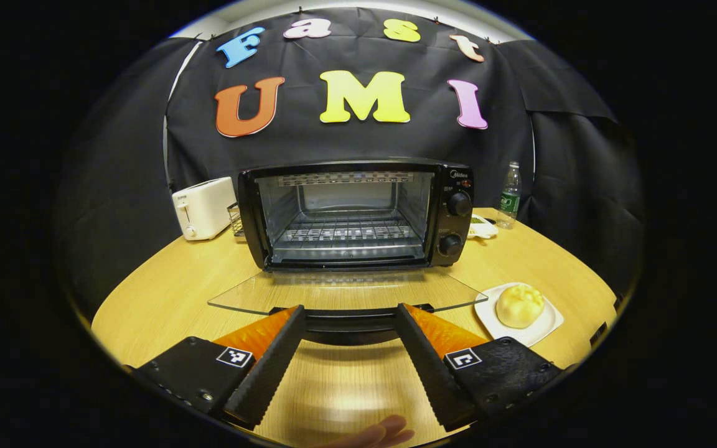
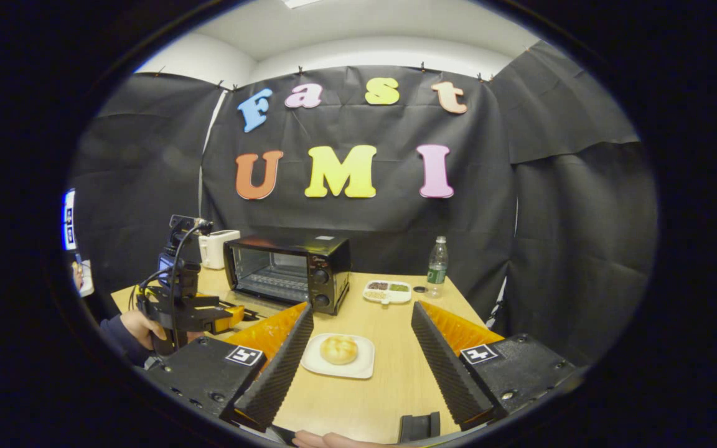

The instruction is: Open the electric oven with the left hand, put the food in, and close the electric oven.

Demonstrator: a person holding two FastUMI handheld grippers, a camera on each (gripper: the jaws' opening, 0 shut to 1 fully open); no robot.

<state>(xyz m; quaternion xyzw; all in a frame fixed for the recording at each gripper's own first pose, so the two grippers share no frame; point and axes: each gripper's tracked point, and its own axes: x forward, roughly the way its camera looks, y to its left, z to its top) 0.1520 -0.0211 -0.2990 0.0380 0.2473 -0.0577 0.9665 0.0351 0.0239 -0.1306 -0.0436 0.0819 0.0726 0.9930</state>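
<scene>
Left gripper (image 1: 349, 314) fingers are sitting spread around the handle of the dropped-open oven door (image 1: 346, 291), not pinching it.
Right gripper (image 2: 361, 348) is hanging open above the bun (image 2: 338, 349) on its plate (image 2: 358, 368); oven (image 2: 288, 271) is waiting open. I'm guessing the low glass door is what's going to snag the bun going in.

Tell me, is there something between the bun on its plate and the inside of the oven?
Nothing visible blocks it. The oven door lies folded down flat, the rack inside is bare, and the bun sits on its plate right of the door, with bare table between.
</scene>
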